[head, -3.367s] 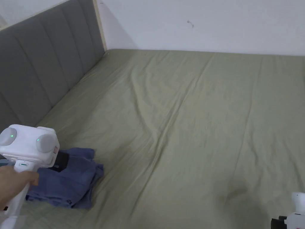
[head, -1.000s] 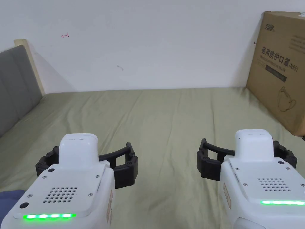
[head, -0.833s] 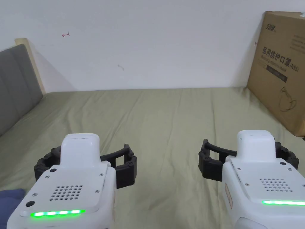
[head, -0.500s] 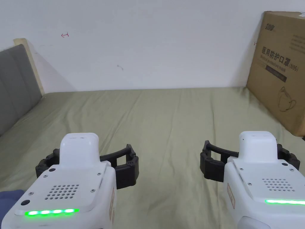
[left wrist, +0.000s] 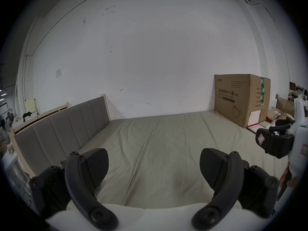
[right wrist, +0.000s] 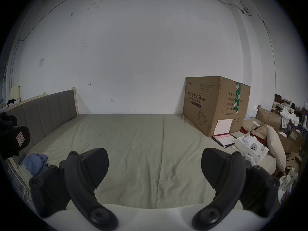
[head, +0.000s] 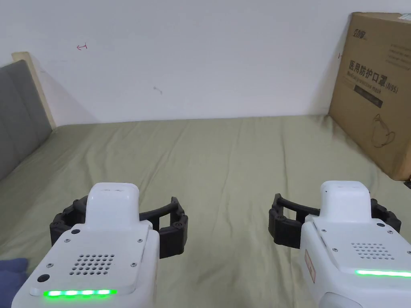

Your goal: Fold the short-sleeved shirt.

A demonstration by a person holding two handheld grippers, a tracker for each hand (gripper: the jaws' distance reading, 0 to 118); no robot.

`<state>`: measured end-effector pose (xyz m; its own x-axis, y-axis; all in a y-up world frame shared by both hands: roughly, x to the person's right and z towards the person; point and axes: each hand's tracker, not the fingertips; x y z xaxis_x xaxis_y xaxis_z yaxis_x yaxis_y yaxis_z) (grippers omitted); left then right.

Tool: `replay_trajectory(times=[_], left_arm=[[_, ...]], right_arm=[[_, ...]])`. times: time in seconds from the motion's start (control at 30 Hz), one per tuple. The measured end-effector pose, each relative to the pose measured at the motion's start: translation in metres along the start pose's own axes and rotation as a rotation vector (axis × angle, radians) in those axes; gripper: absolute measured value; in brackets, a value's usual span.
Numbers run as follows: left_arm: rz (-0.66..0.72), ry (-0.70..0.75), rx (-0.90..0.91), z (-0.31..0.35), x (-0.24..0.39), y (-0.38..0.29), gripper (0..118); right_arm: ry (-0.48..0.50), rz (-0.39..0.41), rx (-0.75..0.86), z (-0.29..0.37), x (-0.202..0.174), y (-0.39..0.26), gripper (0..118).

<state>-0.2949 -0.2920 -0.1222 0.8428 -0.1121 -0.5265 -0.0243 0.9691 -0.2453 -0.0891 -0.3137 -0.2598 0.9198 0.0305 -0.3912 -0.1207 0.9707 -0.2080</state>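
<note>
Two hand-held grippers (head: 120, 224) (head: 335, 220), one shirt (right wrist: 35, 163), one cardboard box (head: 375, 88).

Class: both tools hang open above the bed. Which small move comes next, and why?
Probably swing the left tool left and down to the blue shirt. It lies crumpled at the bed's left edge; both tools are open and hold nothing.

Blue short-sleeved shirt (right wrist: 35, 163), folded into a rumpled bundle, lying on the bed's near-left corner
</note>
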Motion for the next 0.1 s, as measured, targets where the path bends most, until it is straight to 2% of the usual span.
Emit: replay_trajectory(times=[0.1], left_arm=[[0.016,0.003,0.012,0.0006,0.0004,0.0004,113]], right_arm=[[-0.002,0.006,0.002,-0.0005,0.0000,0.0004,112]])
